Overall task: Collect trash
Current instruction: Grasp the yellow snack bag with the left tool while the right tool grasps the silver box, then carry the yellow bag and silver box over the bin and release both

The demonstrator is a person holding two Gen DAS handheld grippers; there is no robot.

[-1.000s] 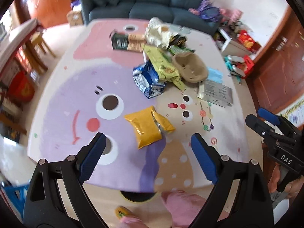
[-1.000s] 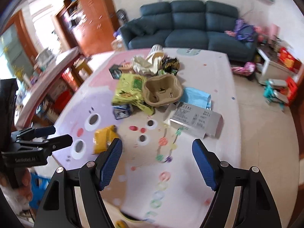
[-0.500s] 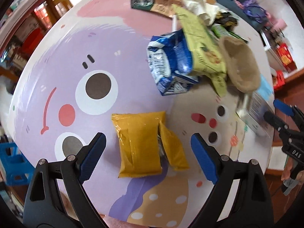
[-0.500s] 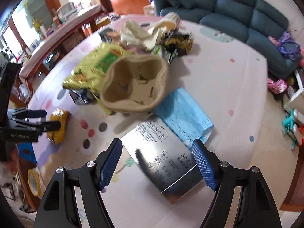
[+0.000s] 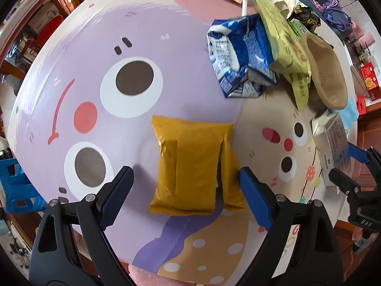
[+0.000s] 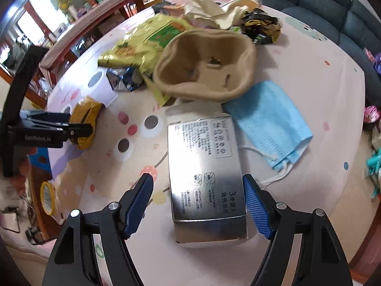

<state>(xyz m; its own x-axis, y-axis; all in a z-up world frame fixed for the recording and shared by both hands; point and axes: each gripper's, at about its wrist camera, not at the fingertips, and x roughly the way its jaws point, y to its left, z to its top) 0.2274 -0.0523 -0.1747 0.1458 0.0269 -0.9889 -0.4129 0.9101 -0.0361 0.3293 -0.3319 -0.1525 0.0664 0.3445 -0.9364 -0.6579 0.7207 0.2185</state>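
Note:
A yellow snack packet [image 5: 190, 169] lies flat on the cartoon-printed table cover [image 5: 95, 47]. My left gripper [image 5: 188, 197] hangs open just above it, a blue pad on either side of its near end. The same yellow packet [image 6: 86, 121] shows in the right wrist view beside the left gripper [image 6: 78, 127]. A silver carton [image 6: 206, 176] lies flat between the open fingers of my right gripper [image 6: 198, 206], which does not touch it. In the left wrist view the right gripper [image 5: 352, 166] is at the right edge by the silver carton [image 5: 333, 143].
Behind the carton lie a blue face mask [image 6: 271, 119], a brown pulp cup tray [image 6: 204, 69], a green-yellow bag [image 6: 147, 40], a crumpled blue-white packet [image 5: 240, 54], black-gold wrappers [image 6: 260, 23] and pale paper [image 6: 209, 12]. A dark sofa [image 6: 333, 2] stands beyond the table.
Both grippers have come lower and closer to the table. The yellow packet now sits between the left fingers, and the silver carton between the right fingers. Both stay open.

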